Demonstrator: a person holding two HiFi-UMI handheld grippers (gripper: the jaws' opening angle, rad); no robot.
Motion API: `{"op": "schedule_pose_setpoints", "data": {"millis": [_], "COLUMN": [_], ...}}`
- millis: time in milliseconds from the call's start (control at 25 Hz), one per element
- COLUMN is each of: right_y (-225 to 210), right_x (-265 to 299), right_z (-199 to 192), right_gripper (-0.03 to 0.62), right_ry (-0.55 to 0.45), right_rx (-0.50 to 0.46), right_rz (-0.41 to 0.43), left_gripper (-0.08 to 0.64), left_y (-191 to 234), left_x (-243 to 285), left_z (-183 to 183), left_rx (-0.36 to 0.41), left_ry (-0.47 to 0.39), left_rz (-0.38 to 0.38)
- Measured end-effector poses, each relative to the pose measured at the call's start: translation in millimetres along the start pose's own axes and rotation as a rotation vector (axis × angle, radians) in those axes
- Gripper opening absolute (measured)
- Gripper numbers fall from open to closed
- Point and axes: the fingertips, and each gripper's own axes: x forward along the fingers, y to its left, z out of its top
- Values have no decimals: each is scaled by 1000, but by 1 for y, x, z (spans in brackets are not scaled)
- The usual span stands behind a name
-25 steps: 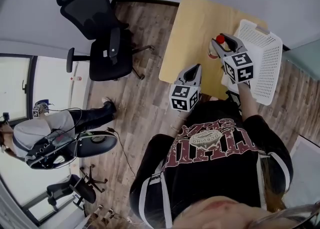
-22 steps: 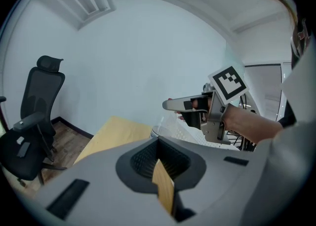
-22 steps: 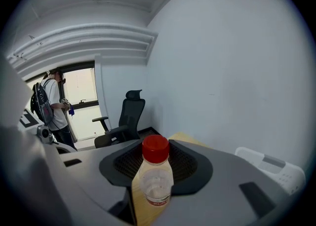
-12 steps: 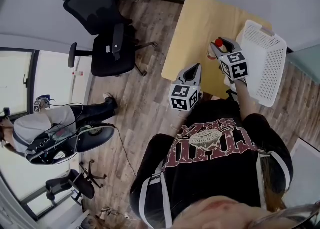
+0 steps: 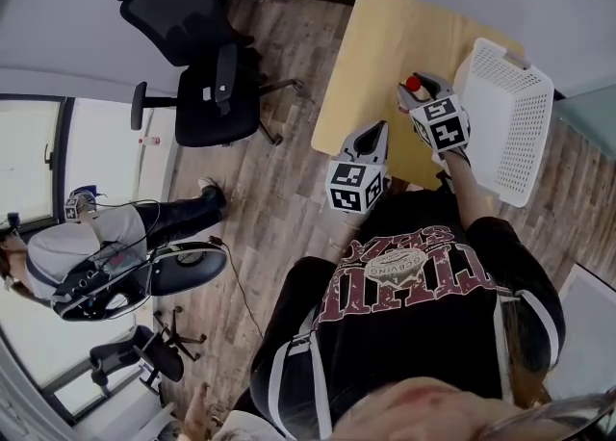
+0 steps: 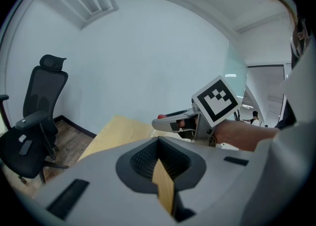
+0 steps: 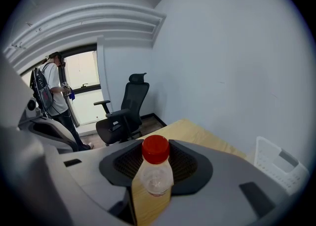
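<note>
My right gripper [image 5: 414, 86] is shut on a small clear bottle with a red cap [image 7: 155, 173], held upright between its jaws above the light wooden table [image 5: 375, 44]. The red cap [image 5: 412, 83] shows just left of the white basket [image 5: 505, 121]. My left gripper [image 5: 373, 133] hovers at the table's near edge, jaws together with nothing in them. In the left gripper view the right gripper [image 6: 170, 120] crosses from the right, a hand behind its marker cube.
The white perforated basket [image 7: 276, 166] stands on the table's right end. A black office chair [image 5: 192, 44] sits on the wood floor left of the table. A second person [image 5: 87, 256] stands by the window at far left, with another chair base nearby.
My right gripper has carried the bottle a little leftward, away from the basket and over the table. The left gripper has stayed in place.
</note>
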Motion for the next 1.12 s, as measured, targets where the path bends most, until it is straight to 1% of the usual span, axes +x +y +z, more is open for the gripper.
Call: {"op": "schedule_pose_setpoints", "data": {"millis": [160, 400, 680, 920, 1120], "right_y": [2, 7, 2, 6, 6], "right_x": [4, 11, 10, 8, 4], "right_z": [-1, -7, -11, -14, -19], "right_gripper": [167, 167, 169, 169, 169], "right_ry": [19, 76, 106, 140, 166], "right_rx": [-2, -36, -5, -25, -25], "right_rz": [4, 9, 12, 17, 24], "left_gripper": [48, 48, 48, 48, 48], "left_y": [0, 3, 3, -1, -1], "left_x": [0, -2, 0, 3, 5], "left_z": [-1, 0, 1, 1, 1], "left_rx": [-1, -5, -2, 2, -1], "left_ry": [2, -1, 1, 1, 4], "left_rz": [2, 9, -2, -15, -21]}}
